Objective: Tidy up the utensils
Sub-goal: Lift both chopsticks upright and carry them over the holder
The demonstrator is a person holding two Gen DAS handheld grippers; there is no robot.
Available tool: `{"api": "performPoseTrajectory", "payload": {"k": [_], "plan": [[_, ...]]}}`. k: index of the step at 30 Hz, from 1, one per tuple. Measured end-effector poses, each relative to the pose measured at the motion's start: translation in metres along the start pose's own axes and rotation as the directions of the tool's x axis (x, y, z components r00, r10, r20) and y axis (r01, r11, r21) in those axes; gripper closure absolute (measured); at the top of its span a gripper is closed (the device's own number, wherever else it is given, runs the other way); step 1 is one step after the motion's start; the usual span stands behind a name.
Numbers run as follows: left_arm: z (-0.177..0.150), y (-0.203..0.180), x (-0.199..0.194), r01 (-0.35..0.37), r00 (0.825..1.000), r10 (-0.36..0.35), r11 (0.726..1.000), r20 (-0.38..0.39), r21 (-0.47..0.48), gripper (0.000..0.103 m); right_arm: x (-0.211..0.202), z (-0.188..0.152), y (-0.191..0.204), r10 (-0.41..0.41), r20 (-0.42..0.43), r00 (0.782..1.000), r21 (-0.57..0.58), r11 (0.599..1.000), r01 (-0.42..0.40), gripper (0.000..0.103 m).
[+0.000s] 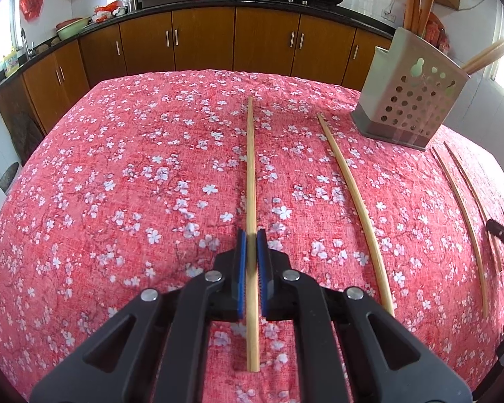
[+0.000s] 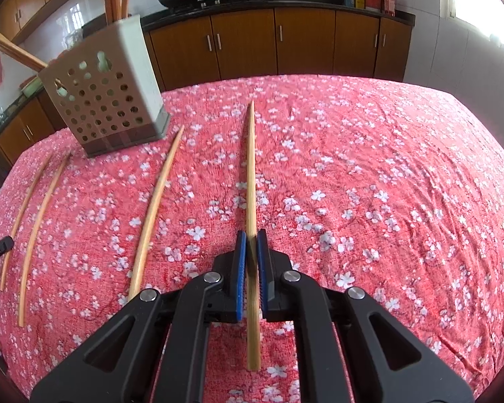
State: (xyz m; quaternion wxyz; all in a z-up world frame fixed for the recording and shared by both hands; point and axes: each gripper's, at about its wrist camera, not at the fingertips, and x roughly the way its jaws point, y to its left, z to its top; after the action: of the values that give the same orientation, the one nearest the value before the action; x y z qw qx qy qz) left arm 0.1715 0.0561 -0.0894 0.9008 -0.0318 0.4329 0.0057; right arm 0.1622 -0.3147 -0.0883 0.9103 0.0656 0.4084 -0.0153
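Judging by its thin, straight bamboo shaft, each chopstick should be light, stiff and a little slick, so a grip near the thick end suits it. The left gripper [image 1: 251,235] is clamped on one chopstick [image 1: 250,168], the right gripper [image 2: 251,236] on another chopstick [image 2: 250,168], both lying along the flowered desk [image 1: 117,184]. Pale tan loose chopsticks [image 1: 352,201] lie beside the perforated holder [image 1: 410,104]; whether the held ones are lifted is hard to tell.
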Motion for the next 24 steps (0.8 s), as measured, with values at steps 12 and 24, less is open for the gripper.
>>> {"api": "performPoseTrajectory", "payload": {"k": [12,24], "plan": [[0.03,0.003,-0.086,0.033,0.969,-0.035,0.999,0.245,0.009,0.095,-0.073,0.031,-0.004,0.038,0.23,0.972,0.021,0.999,-0.044,0.095],[0.073,-0.003,-0.144,0.118,0.913,-0.12,0.993,0.39,0.029,0.096,-0.115,0.055,0.008,0.09,0.375,0.923,-0.013,0.996,-0.092,0.096]]}}
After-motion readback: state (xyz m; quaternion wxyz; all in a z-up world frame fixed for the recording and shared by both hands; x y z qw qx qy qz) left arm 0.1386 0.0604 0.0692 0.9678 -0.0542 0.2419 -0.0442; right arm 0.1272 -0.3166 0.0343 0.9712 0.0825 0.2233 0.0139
